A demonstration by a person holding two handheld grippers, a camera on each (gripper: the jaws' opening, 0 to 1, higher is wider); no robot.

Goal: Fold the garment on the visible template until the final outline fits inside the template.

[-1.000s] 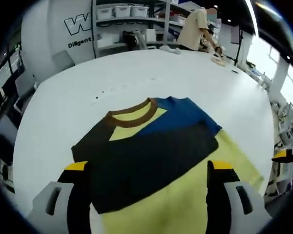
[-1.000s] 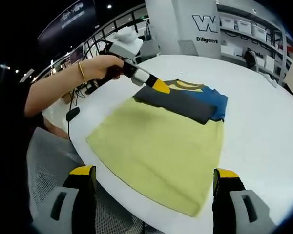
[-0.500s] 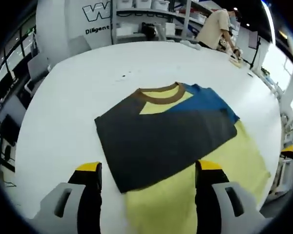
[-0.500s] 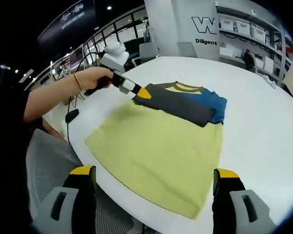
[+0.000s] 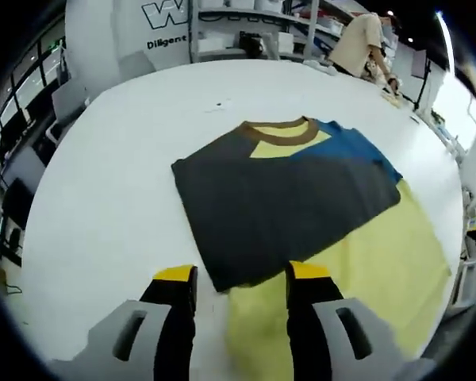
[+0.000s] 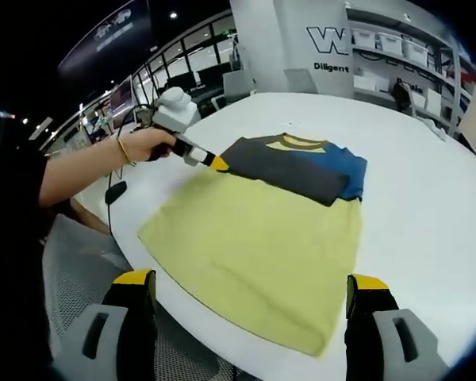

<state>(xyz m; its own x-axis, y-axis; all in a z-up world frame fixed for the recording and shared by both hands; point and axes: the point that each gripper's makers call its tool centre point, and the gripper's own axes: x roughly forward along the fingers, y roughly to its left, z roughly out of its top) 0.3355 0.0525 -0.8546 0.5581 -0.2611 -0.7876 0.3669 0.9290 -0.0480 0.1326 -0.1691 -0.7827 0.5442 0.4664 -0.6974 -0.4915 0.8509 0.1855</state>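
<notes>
A folded garment [image 5: 282, 194], dark grey with a brown collar and a blue sleeve, lies on the far end of a yellow template [image 5: 373, 270]. My left gripper [image 5: 242, 274] is open just off the garment's near corner, which lies between its yellow fingertips [image 5: 174, 274]. In the right gripper view the garment [image 6: 297, 167] rests on the template [image 6: 254, 246], and the left gripper [image 6: 214, 163], held by a hand, touches its left corner. My right gripper [image 6: 251, 282] hangs wide open over the template's near edge, holding nothing.
The round white table [image 6: 428, 238] spreads wide around the template. A mesh chair [image 6: 71, 262] stands off the table's near left edge. At the back, a person [image 5: 365, 40] works beside shelves with bins [image 5: 246, 32].
The left gripper has drawn back from over the garment to its near corner, and its jaws have narrowed. The right gripper has stayed put.
</notes>
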